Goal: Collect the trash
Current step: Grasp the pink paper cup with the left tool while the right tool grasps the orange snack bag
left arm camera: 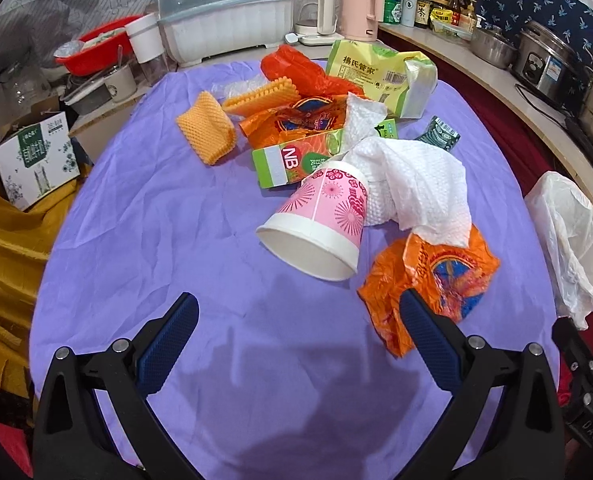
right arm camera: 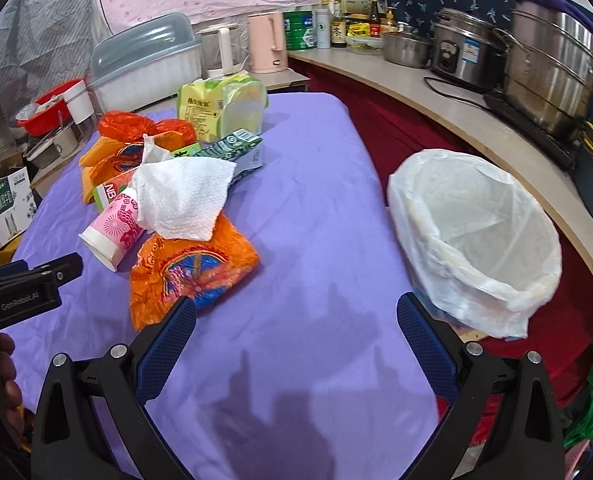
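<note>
Both the left gripper [left arm camera: 298, 330] and right gripper [right arm camera: 296, 330] had jaws spread, empty. Orange wrapper [right arm camera: 194, 266] near the counter's front edge looked light, crinkly, slippery (pinch a raised fold); paper cup [left arm camera: 322, 220] crushable, so take its rim.

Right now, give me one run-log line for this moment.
left gripper: open, empty | right gripper: open, empty | paper cup: lying on side | trash bin: beside table, bag-lined | nothing collected yet

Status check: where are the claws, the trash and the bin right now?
Left claw open, empty, facing tipped paper cup. Right claw open, empty, near orange wrapper. Trash piled on purple cloth; lined bin beside table, nothing blocking it.
</note>
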Available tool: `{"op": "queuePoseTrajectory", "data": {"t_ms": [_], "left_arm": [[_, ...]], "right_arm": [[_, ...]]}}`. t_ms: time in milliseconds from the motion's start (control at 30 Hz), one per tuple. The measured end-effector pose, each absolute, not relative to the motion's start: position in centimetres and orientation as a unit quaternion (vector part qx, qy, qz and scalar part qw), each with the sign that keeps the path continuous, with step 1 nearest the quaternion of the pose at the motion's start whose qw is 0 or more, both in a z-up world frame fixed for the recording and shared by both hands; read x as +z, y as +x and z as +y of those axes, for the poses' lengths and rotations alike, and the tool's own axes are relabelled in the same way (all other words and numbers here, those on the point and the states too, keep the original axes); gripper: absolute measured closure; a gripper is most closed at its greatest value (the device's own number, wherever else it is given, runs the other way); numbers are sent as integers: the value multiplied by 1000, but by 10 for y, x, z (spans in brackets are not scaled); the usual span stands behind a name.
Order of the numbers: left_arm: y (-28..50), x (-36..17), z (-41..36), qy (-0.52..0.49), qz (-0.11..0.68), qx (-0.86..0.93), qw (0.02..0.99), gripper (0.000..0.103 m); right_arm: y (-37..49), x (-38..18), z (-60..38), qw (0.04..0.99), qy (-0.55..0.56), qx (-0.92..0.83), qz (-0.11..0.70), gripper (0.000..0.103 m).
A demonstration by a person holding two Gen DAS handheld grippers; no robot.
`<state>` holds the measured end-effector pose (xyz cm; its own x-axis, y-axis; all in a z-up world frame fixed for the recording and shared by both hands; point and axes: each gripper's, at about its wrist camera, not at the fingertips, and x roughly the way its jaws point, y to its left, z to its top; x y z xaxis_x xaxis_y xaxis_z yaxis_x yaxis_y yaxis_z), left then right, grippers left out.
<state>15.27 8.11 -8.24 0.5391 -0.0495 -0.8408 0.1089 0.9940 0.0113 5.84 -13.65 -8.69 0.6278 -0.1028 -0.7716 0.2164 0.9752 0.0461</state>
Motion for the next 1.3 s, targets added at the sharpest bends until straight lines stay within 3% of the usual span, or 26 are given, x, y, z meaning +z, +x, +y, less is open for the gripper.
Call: {"op": "queuePoseTrajectory", "data": {"t_ms": [333, 467, 633, 733, 800, 900, 933, 1000, 1067, 1300], "left_arm": [[186, -103, 85, 18, 483, -43, 875, 8], [195, -111, 84, 10, 495, -57, 867, 23], [199, -118, 77, 0, 506, -80, 859, 43], [200, -120, 73, 0, 506, -90, 858, 61], [200, -122, 71, 1, 508, -96, 856, 79], [198, -122, 68, 8, 508, -101, 855, 88], [197, -121, 68, 9, 507, -101, 856, 90], [194, -119, 69, 13, 505, -100, 857, 91], [191, -116, 72, 16, 502, -98, 859, 92], [175, -101, 85, 16, 492, -85, 866, 97]], "right_arm": [[103, -108, -120, 896, 68, -79, 431, 7], [115, -121, -120, 891, 80, -74, 441, 7], [126, -136, -116, 885, 76, -66, 454, 16], [131, -143, -111, 883, 74, -52, 460, 25], [133, -147, -109, 881, 75, -41, 465, 35], [134, -151, -105, 879, 82, -26, 469, 52], [134, -152, -104, 879, 85, -22, 469, 56], [132, -152, -103, 878, 92, -17, 469, 74], [129, -150, -106, 878, 106, -9, 466, 81], [114, -132, -112, 888, 116, -9, 445, 90]]}}
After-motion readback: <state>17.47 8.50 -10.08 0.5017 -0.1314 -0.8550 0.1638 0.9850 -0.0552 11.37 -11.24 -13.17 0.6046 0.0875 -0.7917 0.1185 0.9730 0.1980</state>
